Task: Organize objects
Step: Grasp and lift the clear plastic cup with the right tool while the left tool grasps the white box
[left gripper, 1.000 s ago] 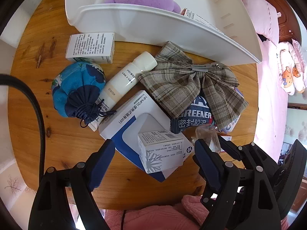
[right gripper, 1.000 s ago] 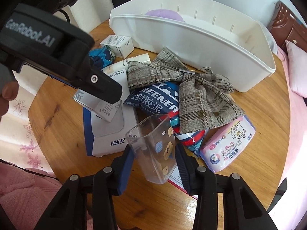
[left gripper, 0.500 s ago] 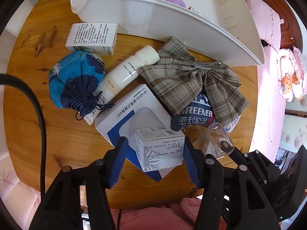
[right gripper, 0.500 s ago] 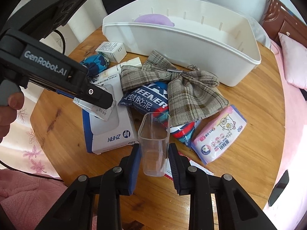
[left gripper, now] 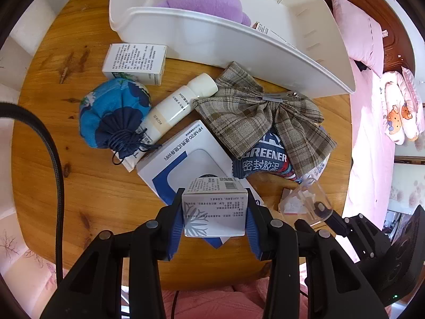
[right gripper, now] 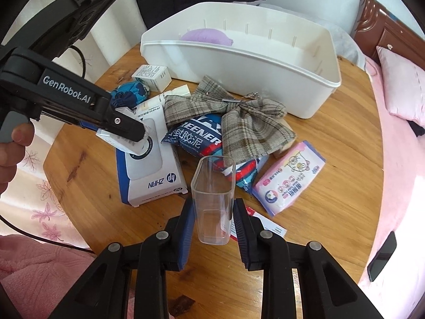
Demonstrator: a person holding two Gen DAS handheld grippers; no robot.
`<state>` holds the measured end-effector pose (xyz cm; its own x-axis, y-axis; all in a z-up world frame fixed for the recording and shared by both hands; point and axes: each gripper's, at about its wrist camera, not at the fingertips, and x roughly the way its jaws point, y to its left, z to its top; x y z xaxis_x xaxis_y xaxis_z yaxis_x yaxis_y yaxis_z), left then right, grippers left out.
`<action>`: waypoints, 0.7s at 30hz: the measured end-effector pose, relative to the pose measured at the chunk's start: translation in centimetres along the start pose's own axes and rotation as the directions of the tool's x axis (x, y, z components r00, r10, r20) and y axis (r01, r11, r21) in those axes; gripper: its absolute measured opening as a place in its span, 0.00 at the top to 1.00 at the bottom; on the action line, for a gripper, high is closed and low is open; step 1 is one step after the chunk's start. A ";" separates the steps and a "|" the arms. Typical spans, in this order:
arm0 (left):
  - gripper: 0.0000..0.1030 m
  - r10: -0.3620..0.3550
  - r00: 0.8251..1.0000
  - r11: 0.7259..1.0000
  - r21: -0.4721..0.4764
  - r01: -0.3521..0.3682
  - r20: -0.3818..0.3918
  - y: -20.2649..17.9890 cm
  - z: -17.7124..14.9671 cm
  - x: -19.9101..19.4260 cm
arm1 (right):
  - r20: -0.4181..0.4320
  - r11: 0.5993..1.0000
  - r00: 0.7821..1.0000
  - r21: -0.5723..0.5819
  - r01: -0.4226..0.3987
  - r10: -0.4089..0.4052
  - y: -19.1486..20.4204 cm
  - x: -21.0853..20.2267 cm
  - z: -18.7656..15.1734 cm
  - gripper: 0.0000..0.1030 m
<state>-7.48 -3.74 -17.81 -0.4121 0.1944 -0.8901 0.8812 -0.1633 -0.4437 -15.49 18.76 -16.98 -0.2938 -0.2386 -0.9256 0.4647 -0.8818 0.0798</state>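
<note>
A small white box with a snowflake print (left gripper: 214,212) sits between the blue pads of my left gripper (left gripper: 214,204), just above the white and blue HP box (left gripper: 186,159). The jaws are closing and both pads press on its sides. My right gripper (right gripper: 213,210) is shut on a clear plastic cup (right gripper: 213,186), held upright over the round wooden table (right gripper: 318,226). In the right wrist view the left gripper (right gripper: 127,130) hovers over the HP box (right gripper: 148,170). The white bin (left gripper: 239,45) at the back holds a purple plush toy (left gripper: 204,0).
On the table lie a plaid bow (left gripper: 252,117), a blue sealant bag (left gripper: 263,159), a cream bottle (left gripper: 175,106), a blue drawstring pouch (left gripper: 111,114), a white carton (left gripper: 135,61) and a pink wipes pack (right gripper: 289,178). A pink bed lies to the right.
My left jaws have gone from wide apart to clamped on the small white box. The right jaws have narrowed on the clear cup, which now stands upright and slightly higher.
</note>
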 end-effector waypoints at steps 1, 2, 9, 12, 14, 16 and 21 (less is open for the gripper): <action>0.57 0.002 1.000 1.000 0.004 -0.002 0.007 -0.1 -0.3 -0.3 | 0.006 1.000 1.000 0.003 0.002 -0.002 0.0 0.1 0.1 0.71; 0.57 0.005 1.000 1.000 0.007 -0.005 0.018 -0.3 -0.6 -0.6 | 0.014 1.000 1.000 0.006 0.005 -0.005 -0.2 -0.2 0.0 0.71; 0.57 0.029 0.995 0.999 0.022 -0.031 0.092 0.0 -2.3 -2.4 | 0.073 0.999 0.997 0.042 0.028 -0.031 -1.1 -2.1 -0.3 0.71; 0.57 0.048 0.989 0.998 0.023 -0.052 0.138 0.4 -2.8 -3.4 | 0.095 0.998 0.994 0.051 0.043 -0.048 -1.4 -3.1 -0.3 0.71; 0.57 0.057 0.984 0.998 0.015 -0.061 0.170 -0.6 -3.1 -3.6 | 0.119 0.997 0.991 0.053 0.054 -0.060 -1.6 -3.9 -0.2 0.71; 0.57 0.062 0.979 0.998 0.012 -0.065 0.195 -0.4 -3.6 -4.7 | 0.141 0.997 0.988 0.055 0.058 -0.065 -1.7 -4.7 -0.2 0.71; 0.57 0.073 0.958 0.997 0.006 -0.078 0.279 -1.4 -4.2 -6.7 | 0.194 0.997 0.978 0.044 0.064 -0.071 -1.8 -6.4 -0.1 0.71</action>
<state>-5.02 -0.77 -10.76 -0.3949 -0.0956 -0.9137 0.9091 -0.1840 -0.3737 -14.34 21.87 -11.26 -0.4826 -0.2496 -0.8395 0.4075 -0.9125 0.0371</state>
